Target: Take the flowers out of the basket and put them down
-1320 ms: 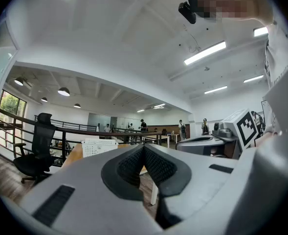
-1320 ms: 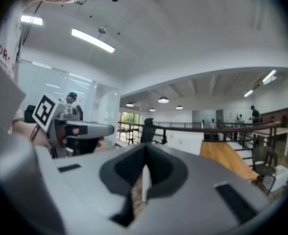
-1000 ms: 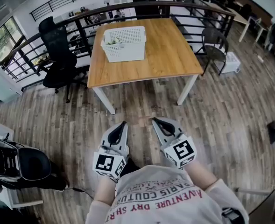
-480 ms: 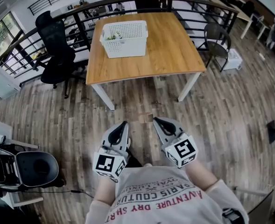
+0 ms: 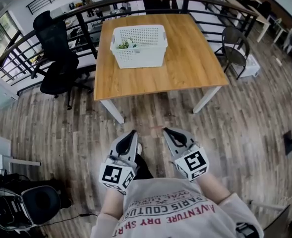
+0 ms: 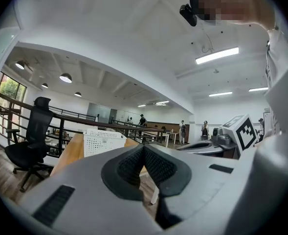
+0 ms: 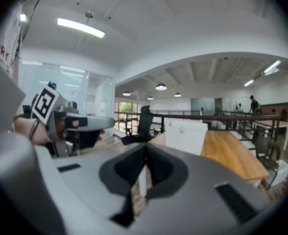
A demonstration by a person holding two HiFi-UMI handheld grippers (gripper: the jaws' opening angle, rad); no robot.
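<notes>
Black office chair (image 5: 56,58) stands off the table's left side, by the railing (image 5: 17,58). Left gripper (image 5: 131,134) hangs well short of the table's near edge, over the wood floor and close to the person's body; its own view shows the jaws pressed together w/ nothing btw them, so it's empty. On the table (image 5: 185,68), toward its far-left part, sits the white perforated basket (image 5: 141,51). The flowers (image 5: 125,44) lie inside it, at the corner nearest the table's far-left corner. Only some green leaves and stems peek over the rim, too small to tell blooms or count. Bare wood toward the table's right side looks a fair spot to set them down. Right gripper (image 5: 168,131) is level w/ the left one, also well short of the table's near edge, jaws likewise together on nothing per its own view. A dark chair (image 5: 233,46) stands at the table's right side. Task looks not yet begun: neither gripper is within reach, so the person prob needs to step up to the table first. Flowers should be v. light and soft, w/ thin stems that bend and heads that crush or shed, and leaves may snag in the basket's holes. Best hold is prob low-to-mid on the stems where they bunch, w/ a gentle pinch, then a lift straight up over the rim. The other gripper could steady the basket, as light plastic may slide or rise w/ them
</notes>
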